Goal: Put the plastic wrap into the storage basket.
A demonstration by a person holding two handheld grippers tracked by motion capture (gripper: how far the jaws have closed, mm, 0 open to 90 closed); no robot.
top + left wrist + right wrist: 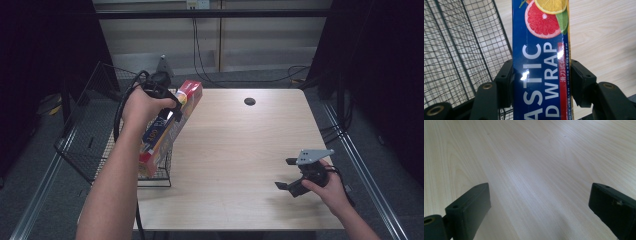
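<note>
A long blue and red plastic wrap box (pixel 167 126) with citrus pictures hangs tilted over the right wall of a black wire basket (pixel 87 135) at the table's left edge. My left gripper (pixel 169 105) is shut on the box near its upper half. In the left gripper view both jaws press the sides of the plastic wrap box (pixel 541 62), and the basket (pixel 456 55) mesh lies to the left. My right gripper (pixel 285 174) rests low over the table's near right part, open, with bare wood between its fingers (pixel 469 207).
The light wooden table (pixel 240 150) has a round dark cable hole (pixel 249 101) near its far edge. Cables run on the floor behind the table. A metal rail runs along each side of the table.
</note>
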